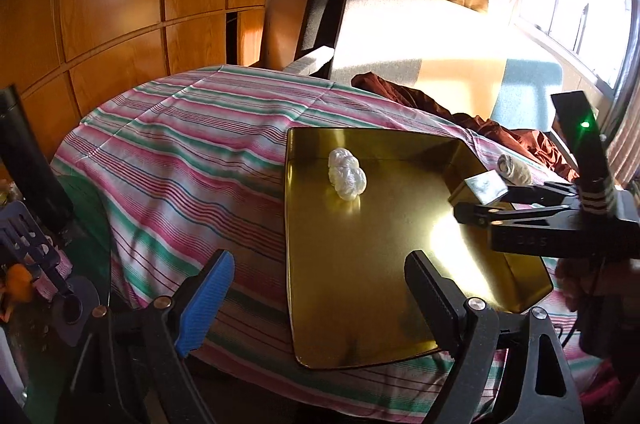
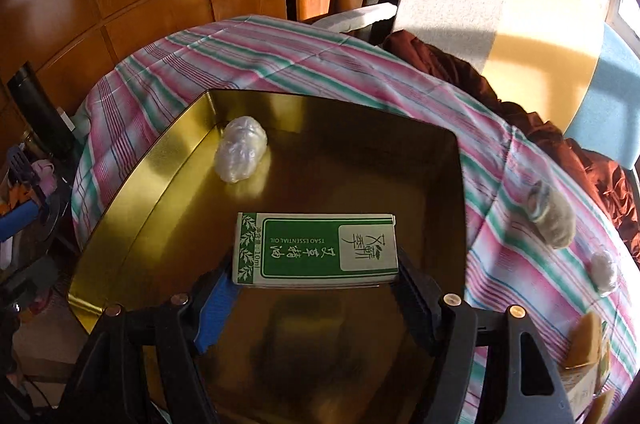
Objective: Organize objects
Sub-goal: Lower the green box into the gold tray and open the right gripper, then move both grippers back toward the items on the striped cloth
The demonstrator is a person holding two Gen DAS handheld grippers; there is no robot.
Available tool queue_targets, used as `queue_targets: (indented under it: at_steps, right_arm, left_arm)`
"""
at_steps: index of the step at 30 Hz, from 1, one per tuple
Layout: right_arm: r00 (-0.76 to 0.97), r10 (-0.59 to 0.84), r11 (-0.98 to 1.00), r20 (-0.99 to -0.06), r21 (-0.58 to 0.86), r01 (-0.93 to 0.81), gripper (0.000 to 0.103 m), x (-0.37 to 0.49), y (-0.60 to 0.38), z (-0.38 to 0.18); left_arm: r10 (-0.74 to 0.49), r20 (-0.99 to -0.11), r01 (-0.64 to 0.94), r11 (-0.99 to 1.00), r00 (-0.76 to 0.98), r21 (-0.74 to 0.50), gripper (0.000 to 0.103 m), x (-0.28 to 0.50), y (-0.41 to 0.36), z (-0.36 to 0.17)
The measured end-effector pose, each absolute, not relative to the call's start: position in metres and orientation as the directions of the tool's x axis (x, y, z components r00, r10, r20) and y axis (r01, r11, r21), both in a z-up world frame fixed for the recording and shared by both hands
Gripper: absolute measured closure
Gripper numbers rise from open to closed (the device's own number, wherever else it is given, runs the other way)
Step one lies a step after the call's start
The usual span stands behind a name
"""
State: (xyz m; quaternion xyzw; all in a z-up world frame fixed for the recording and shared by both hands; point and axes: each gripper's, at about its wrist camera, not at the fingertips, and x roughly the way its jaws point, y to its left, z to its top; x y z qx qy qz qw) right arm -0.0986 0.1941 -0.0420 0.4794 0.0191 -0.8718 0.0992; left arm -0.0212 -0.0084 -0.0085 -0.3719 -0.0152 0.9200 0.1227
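Right claw clenched on box ends over tray; light, stiff, crushable card. Left claw released, empty.

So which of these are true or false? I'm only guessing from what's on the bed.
1. The right gripper holds a green and white box. True.
2. The gold tray is empty. False: a white plastic bundle lies in it.
3. The left gripper grips the tray. False: its jaws stand open, holding nothing.
4. The tray rests on a striped cloth. True.
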Motion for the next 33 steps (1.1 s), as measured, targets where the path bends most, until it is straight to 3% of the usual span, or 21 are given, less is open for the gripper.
queue_targets:
  at_steps: [3,5,16,29,33]
  right_arm:
    - [-0.497,-0.214,-0.971,-0.841,0.125,0.205,0.026,-0.111,0.172,-0.049]
    - [-0.497,-0.243,-0.965,-0.833,0.153,0.215,0.018,-0.112,0.163,-0.05]
    - [-0.605,-0.146,-0.983,-0.783,0.048,0.176,0.01,-0.069,0.205,-0.027]
    - [-0.67,0.109,-0.991,-0.735,-0.03,-0.128,0.009,0.009,0.369,0.002]
    - [-0.661,0.238,-0.951,-0.711,-0.031,-0.309,0.002,0.041,0.439,0.008]
  left_arm:
    - [0.227,-0.684,-0.191,-0.973,-0.693,-0.129,0.014,-0.023,-0.019,-0.012]
    - [0.219,-0.691,-0.178,-0.975,-0.689,-0.132,0.014,-0.024,-0.024,-0.016]
    - [0.192,-0.699,-0.188,-0.979,-0.689,-0.084,0.007,-0.024,-0.016,-0.023]
    - [0.319,-0.705,-0.384,-0.92,-0.634,-0.071,0.005,-0.019,0.055,-0.007]
    - [0.388,-0.694,-0.483,-0.873,-0.607,-0.067,0.005,-0.015,0.092,0.003]
